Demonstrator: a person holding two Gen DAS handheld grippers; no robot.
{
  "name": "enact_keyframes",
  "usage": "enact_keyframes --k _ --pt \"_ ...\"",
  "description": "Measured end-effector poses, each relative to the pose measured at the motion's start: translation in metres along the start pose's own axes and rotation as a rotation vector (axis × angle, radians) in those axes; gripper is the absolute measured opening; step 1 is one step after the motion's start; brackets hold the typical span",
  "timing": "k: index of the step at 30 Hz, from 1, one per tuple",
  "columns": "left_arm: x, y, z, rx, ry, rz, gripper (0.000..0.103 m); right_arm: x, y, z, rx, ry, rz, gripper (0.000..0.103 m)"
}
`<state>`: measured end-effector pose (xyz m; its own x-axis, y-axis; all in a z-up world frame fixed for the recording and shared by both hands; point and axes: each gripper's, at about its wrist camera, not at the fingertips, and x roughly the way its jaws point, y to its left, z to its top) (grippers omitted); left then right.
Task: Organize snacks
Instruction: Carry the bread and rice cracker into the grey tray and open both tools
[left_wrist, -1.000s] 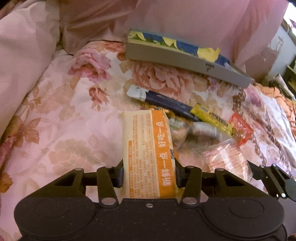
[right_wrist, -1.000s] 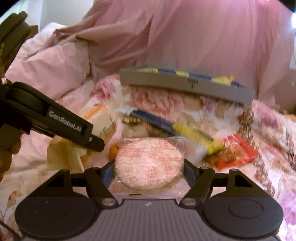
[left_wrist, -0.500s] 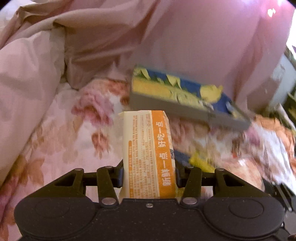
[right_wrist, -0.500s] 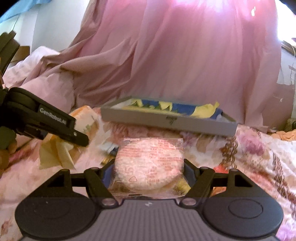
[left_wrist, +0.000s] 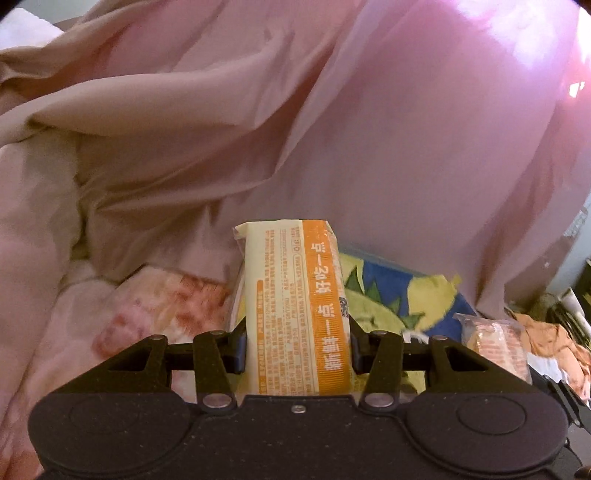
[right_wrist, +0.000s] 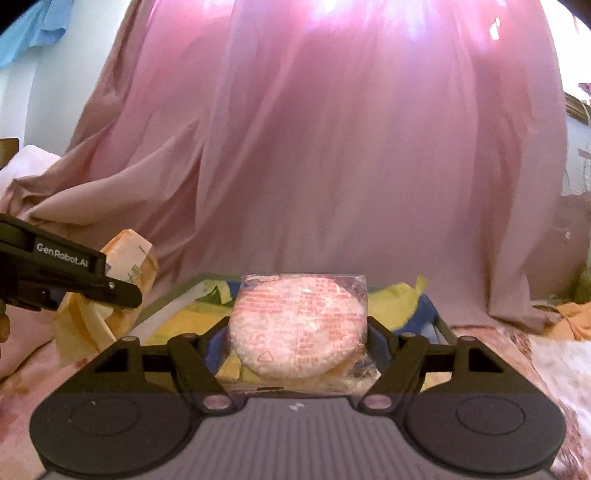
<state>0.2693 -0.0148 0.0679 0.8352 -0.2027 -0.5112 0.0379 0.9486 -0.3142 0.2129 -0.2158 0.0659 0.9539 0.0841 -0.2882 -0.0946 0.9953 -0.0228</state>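
A long cream and orange snack pack (left_wrist: 295, 310) is squeezed in the left gripper (left_wrist: 297, 347), and a round pink rice cracker in clear wrap (right_wrist: 299, 325) is squeezed in the right gripper (right_wrist: 299, 343), both held above the grey tray with blue and yellow paper (right_wrist: 402, 302).

Pink curtain (right_wrist: 332, 166) draped behind floral bedsheet (left_wrist: 129, 325). Pale duvet (left_wrist: 33, 229) bunched left of that curtain.

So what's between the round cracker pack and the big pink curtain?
In the right wrist view, the gray tray with its blue and yellow lining lies between the round cracker pack, held by the right gripper, and the pink curtain.
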Motion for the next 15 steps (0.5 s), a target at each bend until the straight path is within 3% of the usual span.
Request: enact_keyframes --k 5,15 --pt "0.036 -0.003 0.013 0.016 -0.001 0.000 0.050 0.045 -0.003 0.004 0.007 0.021 0.016 0.077" --pt "0.080 0.004 0.011 0.031 0.080 0.034 0.050 0.090 0.000 -0.012 0.030 0.131 0.043 0.077"
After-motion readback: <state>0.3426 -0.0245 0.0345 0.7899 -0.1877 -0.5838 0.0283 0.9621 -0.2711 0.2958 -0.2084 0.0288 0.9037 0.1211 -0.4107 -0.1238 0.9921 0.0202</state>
